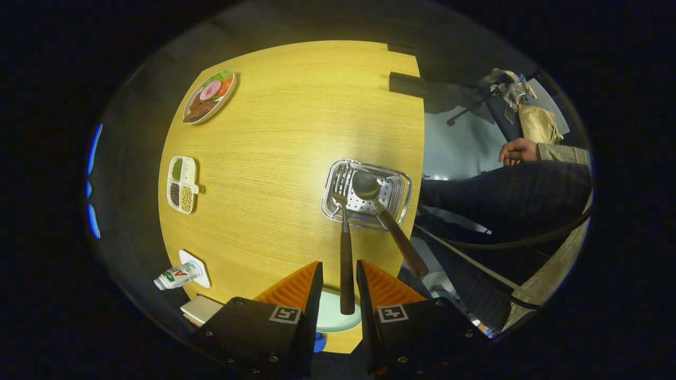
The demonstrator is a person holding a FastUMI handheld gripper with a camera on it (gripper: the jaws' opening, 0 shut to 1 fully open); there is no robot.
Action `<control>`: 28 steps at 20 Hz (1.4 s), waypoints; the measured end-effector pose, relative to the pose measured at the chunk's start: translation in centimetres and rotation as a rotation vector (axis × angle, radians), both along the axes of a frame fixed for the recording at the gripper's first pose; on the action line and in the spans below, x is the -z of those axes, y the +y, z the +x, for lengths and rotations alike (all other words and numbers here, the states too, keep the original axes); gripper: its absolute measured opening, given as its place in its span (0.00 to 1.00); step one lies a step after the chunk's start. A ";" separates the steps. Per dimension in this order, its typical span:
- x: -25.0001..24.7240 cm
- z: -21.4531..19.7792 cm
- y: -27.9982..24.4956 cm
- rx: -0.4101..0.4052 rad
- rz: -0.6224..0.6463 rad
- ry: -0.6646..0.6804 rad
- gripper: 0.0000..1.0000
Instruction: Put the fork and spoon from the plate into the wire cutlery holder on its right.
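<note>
I look straight down on a round wooden table point(285, 158). The wire cutlery holder point(398, 182) stands near its right edge. The spoon point(366, 186) rests in it bowl-down, its brown handle leaning out past the holder toward me. The fork point(346, 253) has its tines in the holder and its wooden handle rises between my fingers. My gripper point(339, 279) is open: the handle sits in the gap nearer the right finger, with space on its left side. The pale green plate point(330, 316) lies below, between the fingers.
Across the table lie a plate of food point(208, 96), a divided dish of beans point(182, 184) and a tipped small bottle point(177, 275) on a white coaster. A flat box point(200, 309) sits by my left finger. A seated person's hand point(520, 151) and leg point(507, 195) are beyond the table's right edge.
</note>
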State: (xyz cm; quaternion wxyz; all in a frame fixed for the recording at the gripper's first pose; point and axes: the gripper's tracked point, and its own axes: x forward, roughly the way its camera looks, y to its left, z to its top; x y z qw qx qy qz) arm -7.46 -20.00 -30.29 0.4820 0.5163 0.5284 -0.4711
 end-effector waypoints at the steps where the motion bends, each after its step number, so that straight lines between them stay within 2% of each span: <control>1: -0.1 -0.2 -0.3 -0.019 -0.023 0.010 0.38; 5: -0.2 0.3 -1.5 -0.110 -0.153 0.003 0.38; 10: -0.6 0.6 -2.8 -0.286 -0.364 0.010 0.38; 14: -2.0 1.0 -4.3 -0.441 -0.587 0.010 0.38; 19: -7.3 3.0 -6.6 -0.597 -0.928 -0.063 0.38; 24: -14.1 5.8 -5.3 -0.687 -1.167 -0.244 0.38; 28: -18.7 8.3 -0.8 -0.806 -1.193 -0.556 0.38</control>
